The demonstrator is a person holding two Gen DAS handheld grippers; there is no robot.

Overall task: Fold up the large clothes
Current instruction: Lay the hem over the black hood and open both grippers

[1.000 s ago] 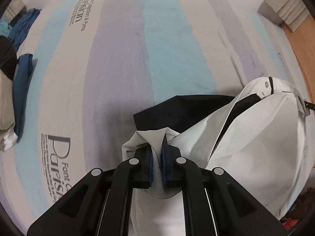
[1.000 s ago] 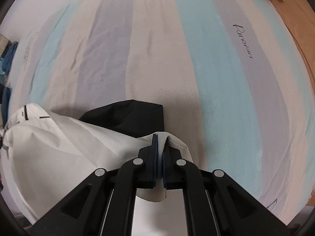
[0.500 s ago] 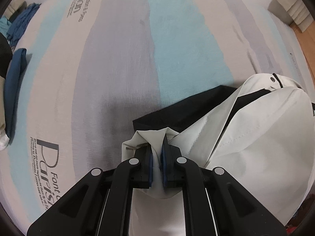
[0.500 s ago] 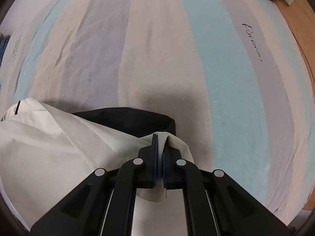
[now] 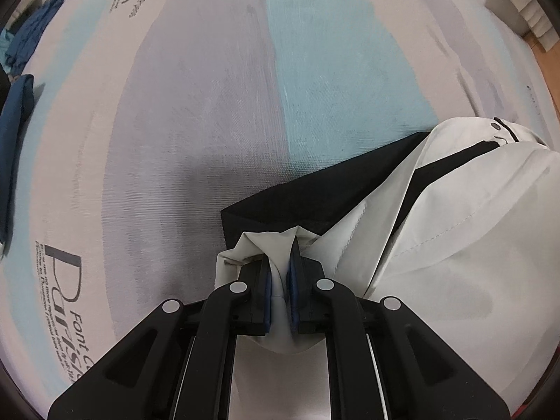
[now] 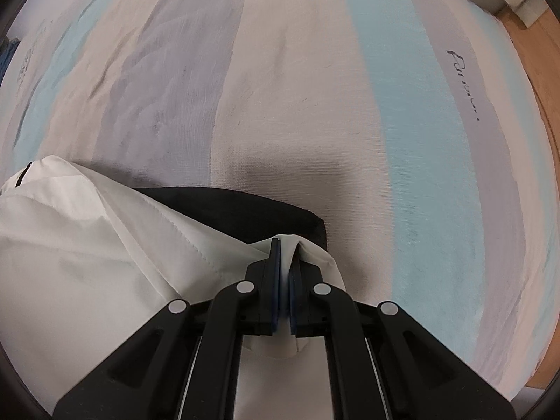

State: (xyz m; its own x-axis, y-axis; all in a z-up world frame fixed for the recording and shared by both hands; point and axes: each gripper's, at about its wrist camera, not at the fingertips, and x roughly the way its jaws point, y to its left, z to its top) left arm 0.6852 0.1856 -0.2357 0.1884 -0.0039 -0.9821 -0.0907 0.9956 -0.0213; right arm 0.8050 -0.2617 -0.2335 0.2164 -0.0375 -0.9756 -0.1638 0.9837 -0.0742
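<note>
A large white garment with black panels (image 5: 455, 231) hangs between my two grippers over a striped bed sheet (image 5: 210, 105). My left gripper (image 5: 280, 266) is shut on a bunched white corner of the garment, which spreads to its right. My right gripper (image 6: 285, 262) is shut on the other white corner (image 6: 87, 231), with the cloth spreading to its left. A black panel (image 6: 245, 210) shows just beyond each gripper. The lower part of the garment is hidden under the grippers.
The bed sheet (image 6: 315, 87) has grey, beige and light blue stripes with printed lettering (image 5: 66, 280). Blue clothes (image 5: 17, 80) lie piled at the left edge. A wooden floor (image 6: 539, 52) and a pale ribbed object (image 5: 525, 10) lie to the right.
Both grippers have moved forward and lower over the bed with the garment held. The sheet looks closer, and the black panel lies flatter and wider beyond the fingertips.
</note>
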